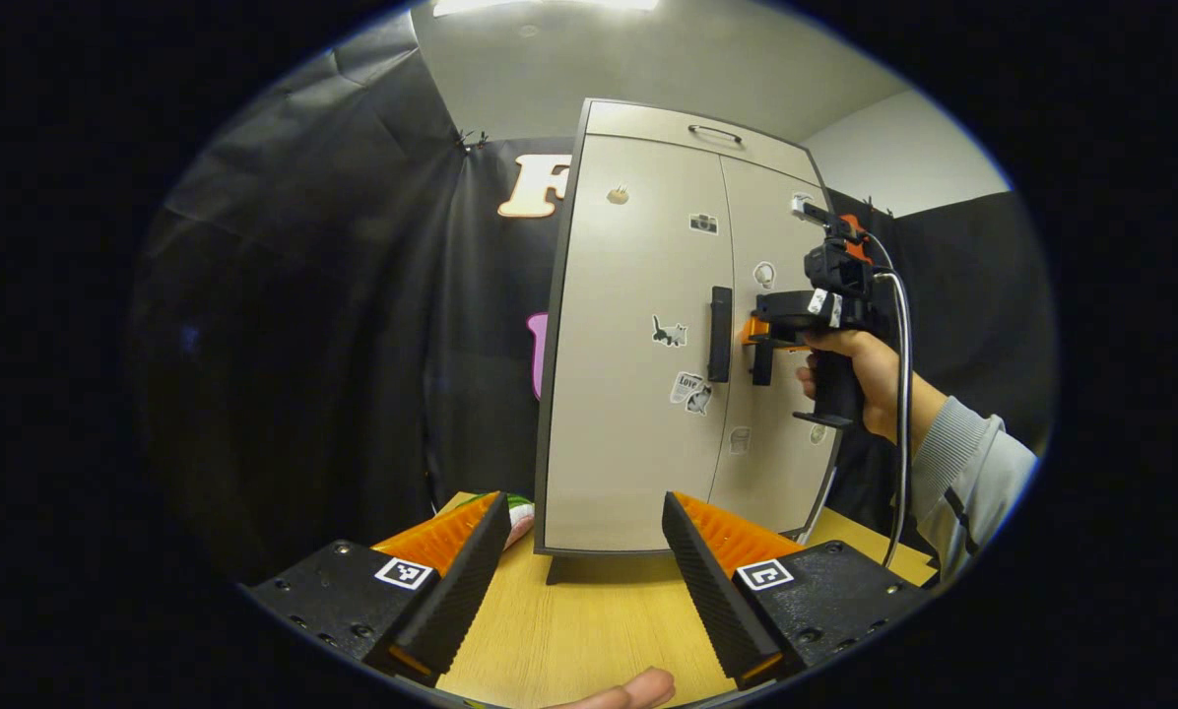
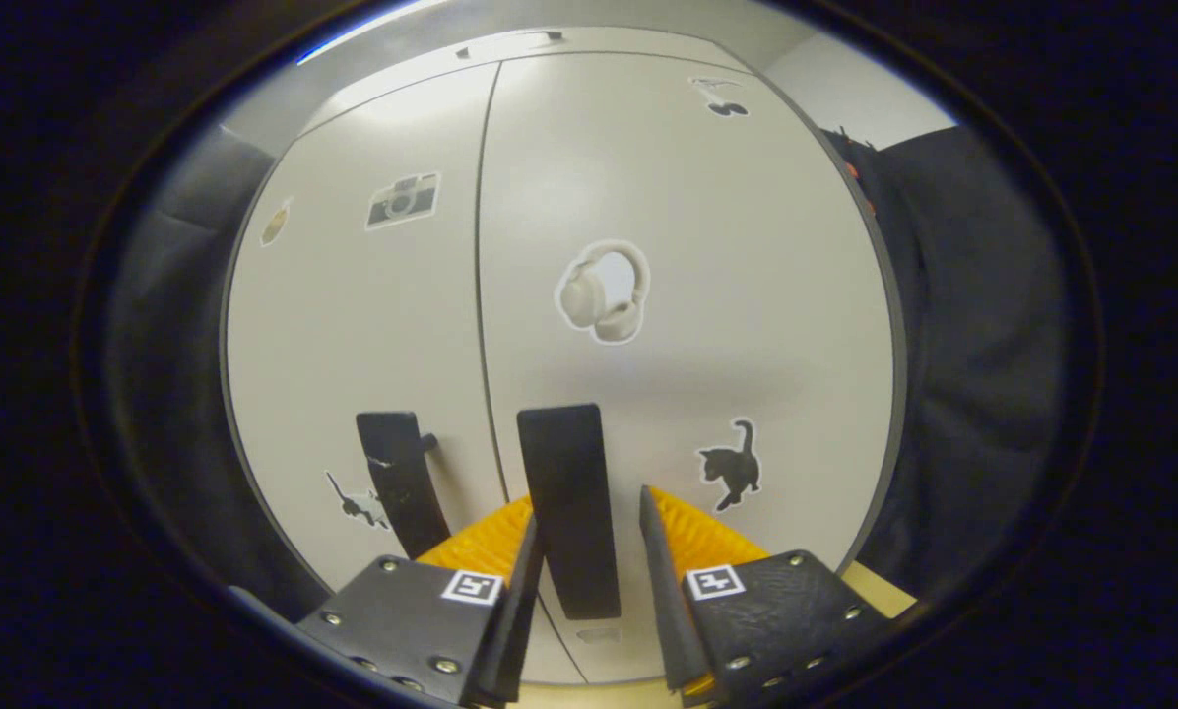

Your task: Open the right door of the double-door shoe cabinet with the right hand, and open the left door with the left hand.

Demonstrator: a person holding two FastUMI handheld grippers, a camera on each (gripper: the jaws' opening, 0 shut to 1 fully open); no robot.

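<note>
Nearest to me, the left tongs (image 1: 579, 551) are hanging over the wooden desk (image 1: 589, 630) with their fingers standing wide apart and holding nothing; a fingertip (image 1: 638, 689) of the person is showing at the low edge of the left gripper view. A little farther, the shoe cabinet (image 1: 638, 414) is standing on the desk, and both its doors are looking closed, with the seam between them straight.

The right tongs (image 2: 589, 537) are reaching the right door handle (image 2: 571, 512): the dark bar is sitting between the two fingers, but a narrow gap is showing on its right side, so I judge they are around it and not yet pressing. In the left gripper view the person's hand (image 1: 860, 369) is holding this gripper up at the handle. The left door handle (image 2: 400, 483) is standing just beside, untouched.

So, as I judge, nothing is opened yet: the right door is at the grasping step, the left door is still waiting.

Behind the cabinet the black cloth wall (image 1: 372, 325) is hanging, and above it a pale ceiling with a lamp (image 1: 540, 6).
</note>
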